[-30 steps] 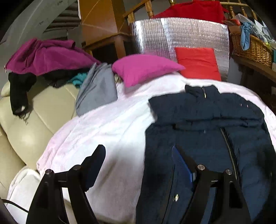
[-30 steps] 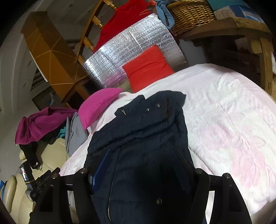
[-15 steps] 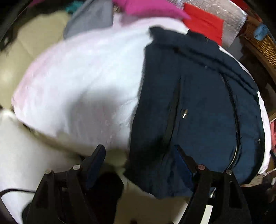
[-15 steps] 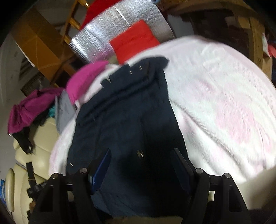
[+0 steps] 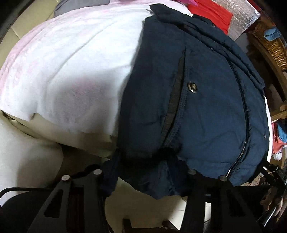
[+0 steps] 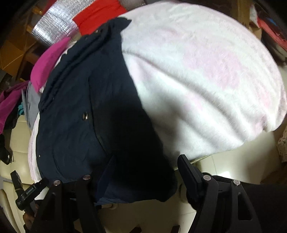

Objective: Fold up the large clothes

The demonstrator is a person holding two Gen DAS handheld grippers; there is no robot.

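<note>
Left wrist view: jacket (image 5: 206, 107) hem hiding left gripper (image 5: 143, 179) jaws.

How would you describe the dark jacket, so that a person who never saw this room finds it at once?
Look at the wide surface covered with a white and pink blanket. On it lies the navy jacket, its lower hem hanging over the near edge between the fingers of both grippers. It is the only dark garment there, with a zipper and a metal snap button; the pink pillow and red cushion behind are bright.
</note>
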